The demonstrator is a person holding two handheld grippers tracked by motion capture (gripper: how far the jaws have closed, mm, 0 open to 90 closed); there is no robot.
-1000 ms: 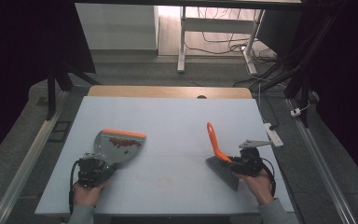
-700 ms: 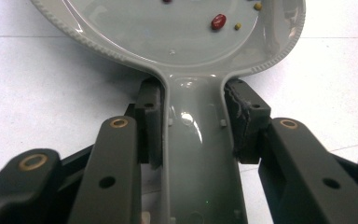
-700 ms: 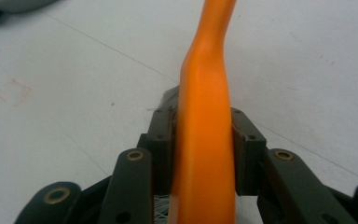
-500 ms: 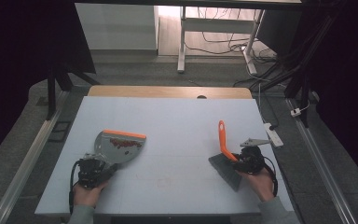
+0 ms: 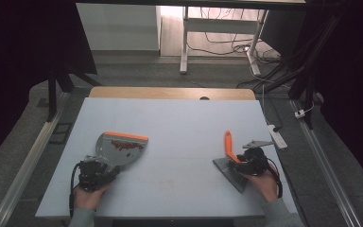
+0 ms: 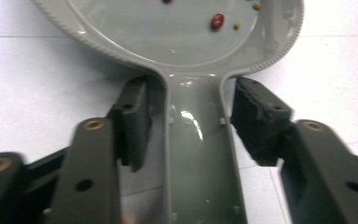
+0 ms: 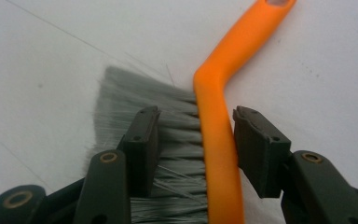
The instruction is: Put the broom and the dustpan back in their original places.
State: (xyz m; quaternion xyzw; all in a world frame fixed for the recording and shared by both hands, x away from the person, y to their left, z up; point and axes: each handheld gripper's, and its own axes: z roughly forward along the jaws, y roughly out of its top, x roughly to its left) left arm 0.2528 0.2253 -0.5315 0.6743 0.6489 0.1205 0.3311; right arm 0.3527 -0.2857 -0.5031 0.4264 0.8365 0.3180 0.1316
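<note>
Now released: left gripper (image 6: 186, 154) fingers just parted off dustpan (image 5: 118, 147) handle at lower left, right gripper (image 7: 196, 154) fingers wide beside brush (image 5: 230, 161), lower right (sweeping apparently done).

The counter (image 5: 179, 118) had a pale blue-white top, and a strip of light wood (image 5: 170, 92) ran along its far edge. The floor (image 5: 137, 66) around it was grey. Metal rails (image 5: 28, 161) lay on the floor at both sides. Farther back stood a white desk frame (image 5: 185, 42) with cables (image 5: 227, 35) hanging under it. A white power strip (image 5: 277, 135) lay near the right rail. Both sides of the room were dark. Light shone at the back.
</note>
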